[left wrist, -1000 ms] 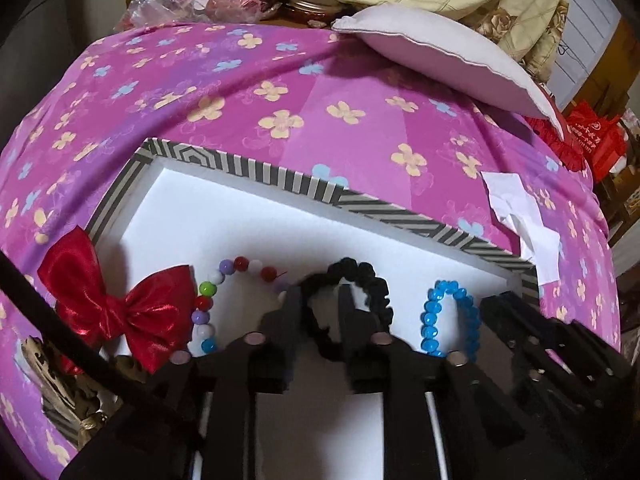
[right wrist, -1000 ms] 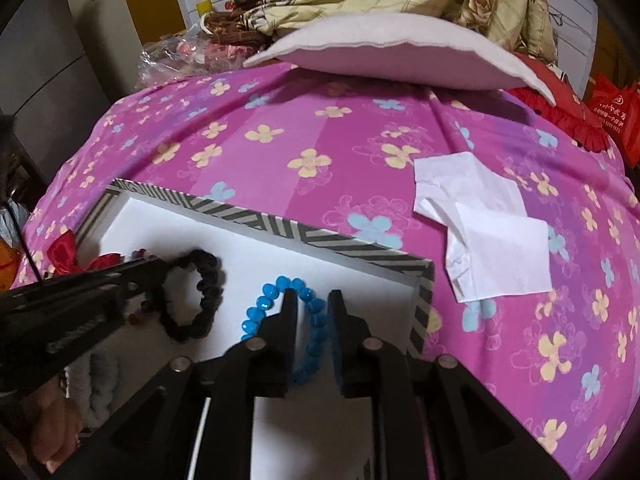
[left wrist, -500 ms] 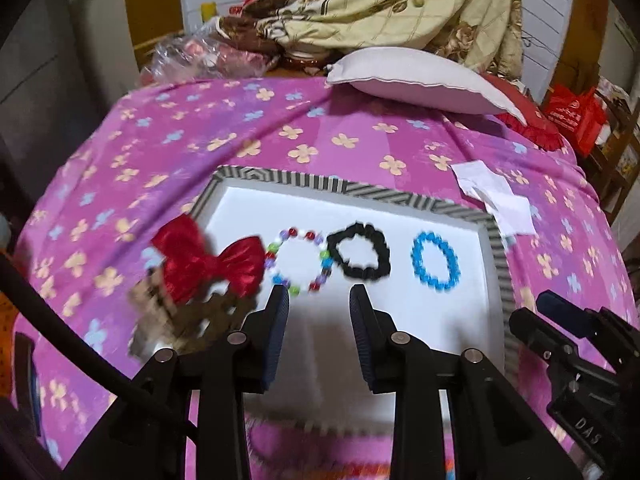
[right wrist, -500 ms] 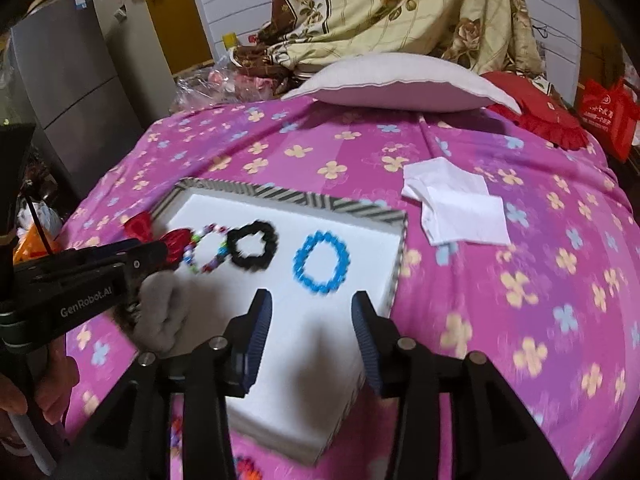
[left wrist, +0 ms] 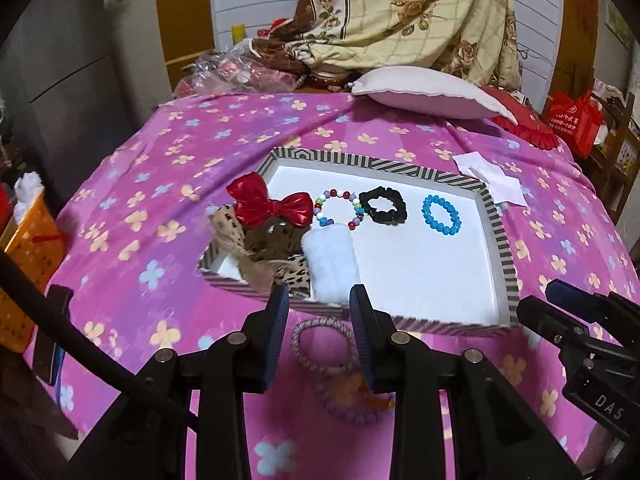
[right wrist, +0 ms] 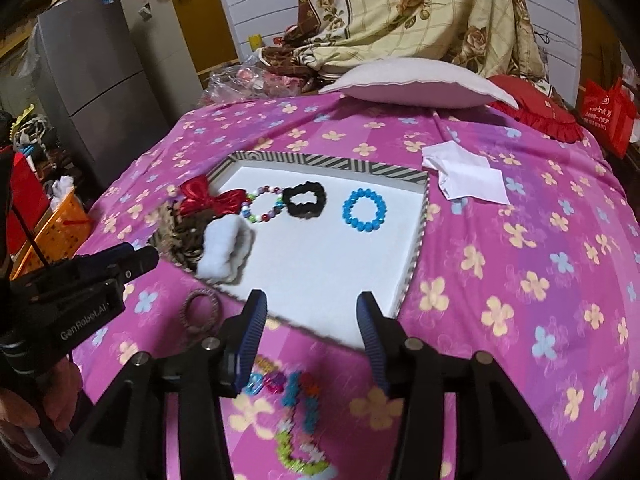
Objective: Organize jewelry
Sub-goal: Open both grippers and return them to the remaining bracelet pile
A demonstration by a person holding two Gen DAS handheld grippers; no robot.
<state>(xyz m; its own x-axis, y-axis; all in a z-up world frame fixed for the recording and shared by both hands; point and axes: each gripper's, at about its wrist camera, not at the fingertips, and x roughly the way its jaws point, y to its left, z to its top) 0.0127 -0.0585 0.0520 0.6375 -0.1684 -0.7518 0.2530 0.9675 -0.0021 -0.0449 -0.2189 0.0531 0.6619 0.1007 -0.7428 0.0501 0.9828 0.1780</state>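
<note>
Left gripper [left wrist: 320, 300] fingers apart and empty over a pinkish bracelet [left wrist: 322, 344] on the bedspread, striped tray [left wrist: 496, 216] beyond with blue bead bracelet [left wrist: 441, 215], black scrunchie [left wrist: 383, 205], right gripper [right wrist: 310, 308] spread wide, holding nothing, colourful bead chain [right wrist: 298, 408] lying below it.

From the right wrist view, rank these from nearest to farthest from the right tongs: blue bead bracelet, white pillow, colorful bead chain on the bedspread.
1. Colorful bead chain: on the bedspread, just below the right tongs.
2. Blue bead bracelet: inside the tray, toward its right.
3. White pillow: at the bed's far end.
</note>
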